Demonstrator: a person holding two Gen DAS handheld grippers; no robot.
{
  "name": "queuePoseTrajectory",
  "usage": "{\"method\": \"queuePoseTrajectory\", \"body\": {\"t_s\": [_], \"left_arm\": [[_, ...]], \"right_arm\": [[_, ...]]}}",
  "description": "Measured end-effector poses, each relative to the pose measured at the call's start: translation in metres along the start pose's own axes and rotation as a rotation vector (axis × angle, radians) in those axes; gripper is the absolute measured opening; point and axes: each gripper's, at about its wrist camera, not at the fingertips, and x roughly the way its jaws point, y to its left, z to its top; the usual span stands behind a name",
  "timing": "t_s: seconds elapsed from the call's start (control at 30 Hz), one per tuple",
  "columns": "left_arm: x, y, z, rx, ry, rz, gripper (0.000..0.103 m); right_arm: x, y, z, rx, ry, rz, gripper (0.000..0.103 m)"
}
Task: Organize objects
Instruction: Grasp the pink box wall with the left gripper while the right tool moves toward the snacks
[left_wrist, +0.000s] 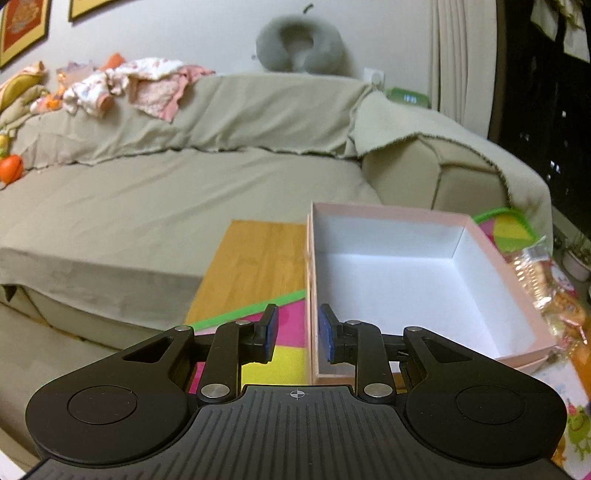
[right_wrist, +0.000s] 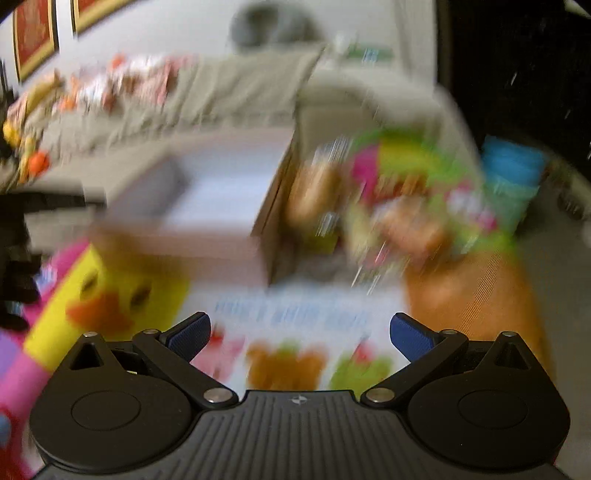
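1. Our left hand-held gripper (left_wrist: 297, 334) has its blue pads straddling the near-left wall of the pink box (left_wrist: 424, 280); whether the pads press that wall we cannot tell.
2. We see the box open, its white inside bare, sitting on the colourful play mat (left_wrist: 288, 332) on the floor, near the mat's edge beside the sofa (left_wrist: 184, 177).
3. Packaged snacks (left_wrist: 546, 280) lie just beside the box's right wall.
4. Our right hand-held gripper (right_wrist: 299, 332) is spread wide with nothing between its pads, above the mat; that view is heavily blurred.
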Motion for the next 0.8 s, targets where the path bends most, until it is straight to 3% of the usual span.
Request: {"method": "queuePoseTrajectory", "body": {"t_s": [0.1,0.17,0.27,0.4,0.5,0.57,0.63,0.73,0.8], "left_arm": [[0.014,0.001,-0.004,-0.011,0.023,-0.02,0.027],[0.021,0.001,-0.008,-0.019,0.038,-0.026,0.027],[0.024,0.001,-0.012,-0.028,0.048,-0.045,0.025],[0.023,0.005,-0.014,-0.033,0.039,-0.06,0.013],[0.024,0.007,-0.015,-0.028,0.031,-0.072,0.011],[0.023,0.006,-0.015,-0.014,0.027,-0.074,0.011],[0.022,0.005,-0.015,0.001,0.021,-0.072,0.011],[0.021,0.007,-0.015,0.002,0.02,-0.072,0.01],[0.018,0.009,-0.017,-0.002,0.018,-0.061,0.009]], "right_arm": [[-0.023,-0.014,0.023,-0.014,-0.16,-0.082,0.103],[-0.027,-0.028,0.048,-0.016,-0.189,-0.129,0.103],[-0.018,-0.056,0.094,0.035,-0.17,-0.135,0.103],[0.022,-0.08,0.13,0.131,-0.054,-0.048,0.103],[0.058,-0.074,0.128,0.168,0.018,0.008,0.097],[0.078,-0.065,0.116,0.197,0.067,0.063,0.083],[0.095,-0.059,0.109,0.228,0.1,0.098,0.077],[0.112,-0.049,0.104,0.225,0.135,0.107,0.069],[0.116,-0.049,0.107,0.207,0.115,0.074,0.069]]}}
